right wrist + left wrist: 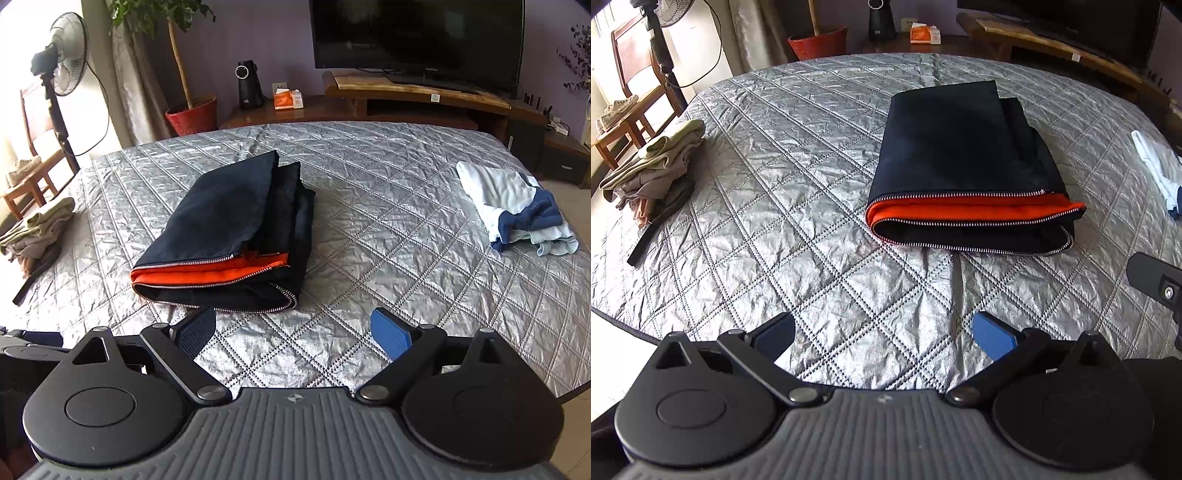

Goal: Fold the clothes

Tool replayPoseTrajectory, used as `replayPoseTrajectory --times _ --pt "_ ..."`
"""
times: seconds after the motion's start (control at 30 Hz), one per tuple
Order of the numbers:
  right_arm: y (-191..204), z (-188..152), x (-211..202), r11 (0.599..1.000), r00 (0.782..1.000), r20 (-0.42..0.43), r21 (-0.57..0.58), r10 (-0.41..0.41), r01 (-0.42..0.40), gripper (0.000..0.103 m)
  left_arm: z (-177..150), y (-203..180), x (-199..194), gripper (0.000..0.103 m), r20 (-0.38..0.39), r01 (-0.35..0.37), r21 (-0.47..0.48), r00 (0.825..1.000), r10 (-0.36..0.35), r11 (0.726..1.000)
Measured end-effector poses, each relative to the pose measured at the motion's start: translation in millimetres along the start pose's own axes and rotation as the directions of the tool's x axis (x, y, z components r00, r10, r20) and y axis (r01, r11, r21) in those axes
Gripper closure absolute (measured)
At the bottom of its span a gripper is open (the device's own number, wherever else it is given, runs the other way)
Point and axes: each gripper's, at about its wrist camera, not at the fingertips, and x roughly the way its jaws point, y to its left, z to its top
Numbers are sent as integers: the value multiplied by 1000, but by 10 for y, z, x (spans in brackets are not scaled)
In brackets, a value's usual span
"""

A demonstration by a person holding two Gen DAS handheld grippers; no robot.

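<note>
Both my hand-held grippers, left (882, 334) and right (293, 332), hang spread wide and empty above the quilted silver bed (369, 229). Ahead lies the folded jacket (229, 229), a dark rectangle, long axis running away from me, its zipper-toothed edge and orange lining facing me.

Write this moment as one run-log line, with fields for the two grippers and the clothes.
left gripper: open, empty | right gripper: open, empty | black zip jacket with orange lining: folded on silver quilted bedspread | white-and-blue clothes: unfolded
</note>
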Motion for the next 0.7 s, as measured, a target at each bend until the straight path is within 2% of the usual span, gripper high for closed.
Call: replayPoseTrajectory --times 0.37,0.7 --pt "-41 1 -19 1000 1000 17 29 1 -1 9 -104 -28 -256 1 0 17 -10 1000 -17 1000" --pt "-93 2 -18 999 1000 22 49 7 -8 9 -137 -151 -757 1 35 11 8 999 -11 1000"
